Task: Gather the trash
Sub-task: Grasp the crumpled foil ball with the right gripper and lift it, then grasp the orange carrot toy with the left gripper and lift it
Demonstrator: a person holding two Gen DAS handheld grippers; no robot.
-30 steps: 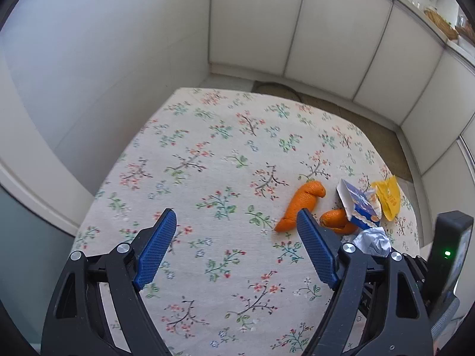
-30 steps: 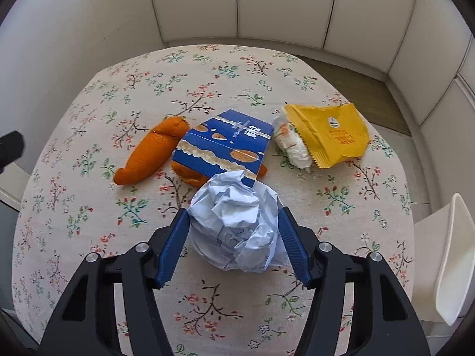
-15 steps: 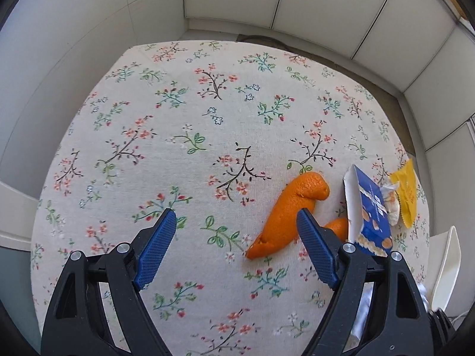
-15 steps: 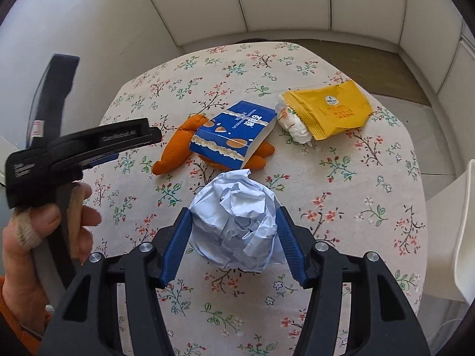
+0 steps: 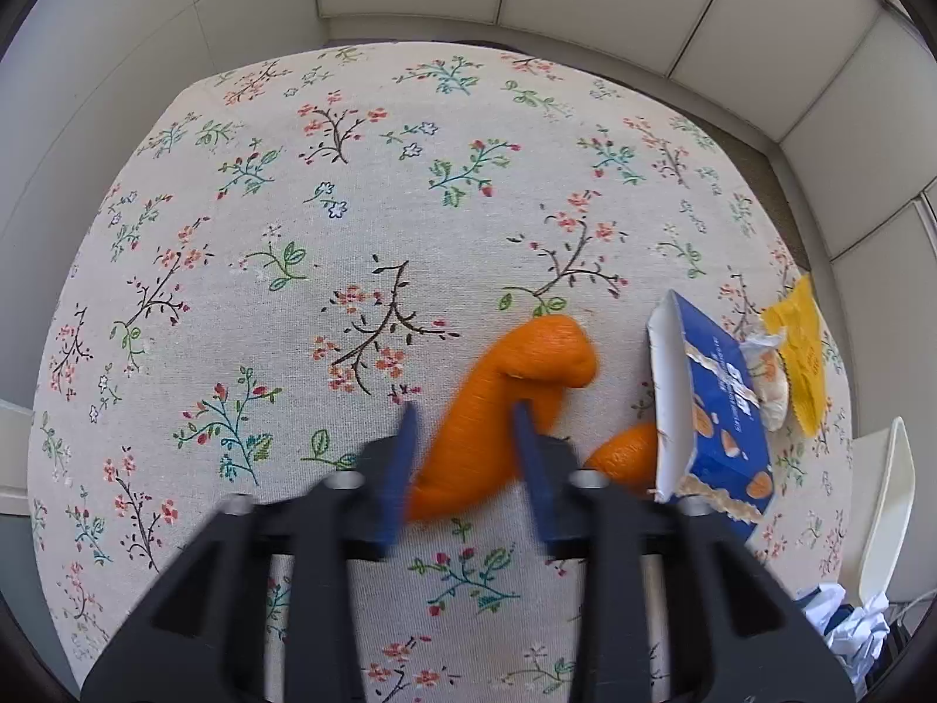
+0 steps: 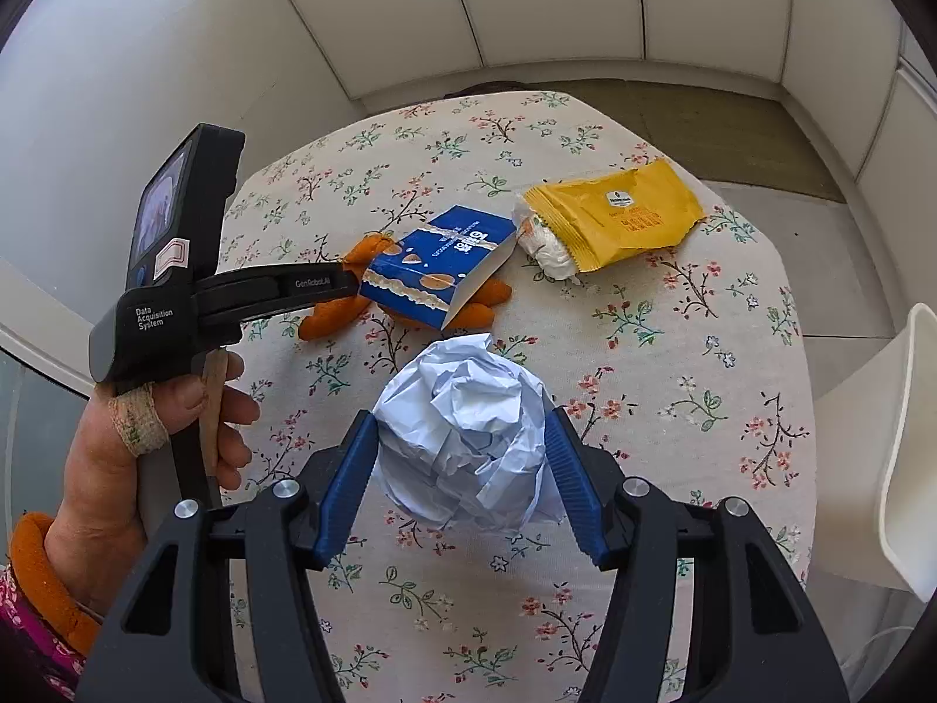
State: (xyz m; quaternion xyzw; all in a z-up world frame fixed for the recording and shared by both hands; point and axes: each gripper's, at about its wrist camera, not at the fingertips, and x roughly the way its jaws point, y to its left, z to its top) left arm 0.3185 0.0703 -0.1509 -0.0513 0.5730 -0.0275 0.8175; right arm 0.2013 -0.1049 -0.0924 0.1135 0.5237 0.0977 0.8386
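The right gripper (image 6: 460,471) is closed on a crumpled ball of pale paper (image 6: 465,439); both blue pads press its sides, and the ball is held above the floral tablecloth (image 6: 673,410).

The left gripper (image 5: 465,451) sits at the long piece of orange peel (image 5: 503,410). Its jaws are partly closed, one blue finger on each side of the peel's lower half. The fingers are motion-blurred, so contact with the peel cannot be confirmed. From the right wrist view the left gripper's tip is hidden behind the blue box. The person's left hand (image 6: 146,439) grips the handle; a bandage wraps one finger.

A second, smaller orange peel piece (image 5: 623,454) lies just right of the first, partly under an opened blue snack box (image 5: 708,410). Right of the box lies a white wrapper (image 6: 547,243), touching a yellow snack packet (image 6: 615,217). A white chair (image 6: 905,451) stands at the table's right edge.
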